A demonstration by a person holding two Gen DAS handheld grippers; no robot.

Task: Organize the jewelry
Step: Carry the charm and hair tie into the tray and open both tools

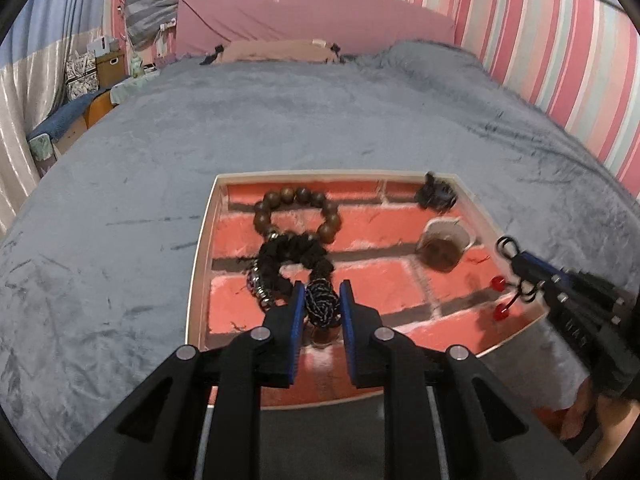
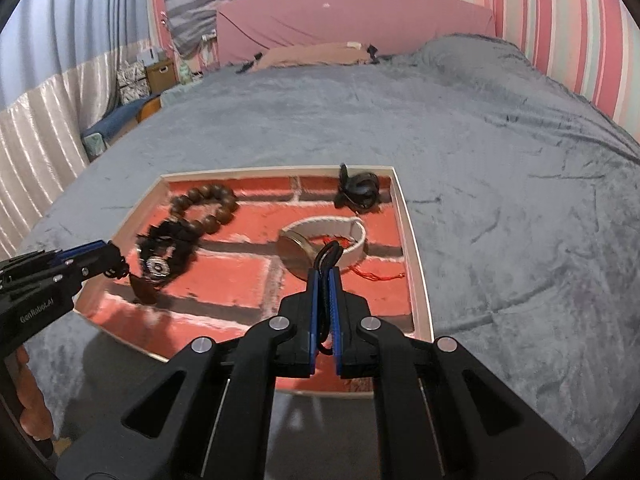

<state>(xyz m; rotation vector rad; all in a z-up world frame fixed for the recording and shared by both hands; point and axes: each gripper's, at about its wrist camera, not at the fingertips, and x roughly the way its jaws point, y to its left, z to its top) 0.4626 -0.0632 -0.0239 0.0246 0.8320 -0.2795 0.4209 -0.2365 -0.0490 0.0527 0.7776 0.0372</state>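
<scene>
A shallow tray (image 1: 202, 232) with a red brick-pattern floor lies on the grey bed; it also shows in the right wrist view (image 2: 418, 272). In it lie a brown wooden bead bracelet (image 1: 298, 210), a black beaded bracelet (image 1: 294, 258), a dark clump of jewelry (image 1: 436, 194) in the far right corner, and a white band with a round brown pendant (image 1: 442, 246). My left gripper (image 1: 320, 304) is shut on a black-and-white braided piece (image 1: 320, 300) of the black bracelet. My right gripper (image 2: 325, 276) is shut on black cord loops (image 2: 329, 254) with red beads (image 1: 500, 298), above the tray's right side.
Grey blanket (image 1: 320, 120) covers the bed all around the tray. A pink headboard (image 1: 312, 16) and a striped pink wall (image 1: 560, 60) stand behind. Boxes and furniture (image 1: 92, 68) stand to the far left. A red thread (image 2: 376, 276) lies in the tray.
</scene>
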